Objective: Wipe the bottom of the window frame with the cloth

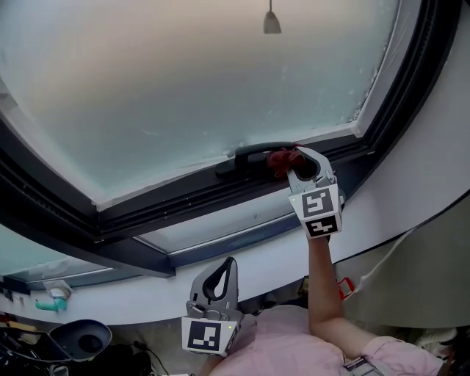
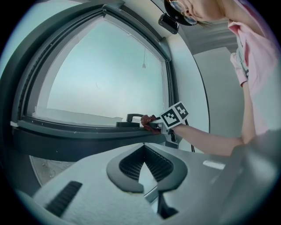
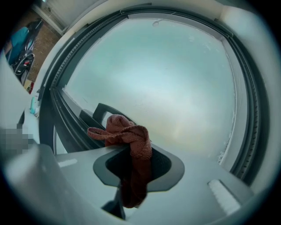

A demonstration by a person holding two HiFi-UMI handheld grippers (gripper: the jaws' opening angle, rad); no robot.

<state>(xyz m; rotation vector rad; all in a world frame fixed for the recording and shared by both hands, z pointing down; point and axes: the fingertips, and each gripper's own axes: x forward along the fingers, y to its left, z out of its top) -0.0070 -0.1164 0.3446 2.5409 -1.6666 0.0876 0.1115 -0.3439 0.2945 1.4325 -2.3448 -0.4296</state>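
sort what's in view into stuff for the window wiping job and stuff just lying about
job: cloth; right gripper, shut on it; bottom window frame

lying about: left gripper, shut and empty; hanging cord pendant; teal object, lower left

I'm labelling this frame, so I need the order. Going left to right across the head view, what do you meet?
Teal object at the lower left → left gripper → black window handle → red cloth → right gripper, shut on that cloth.
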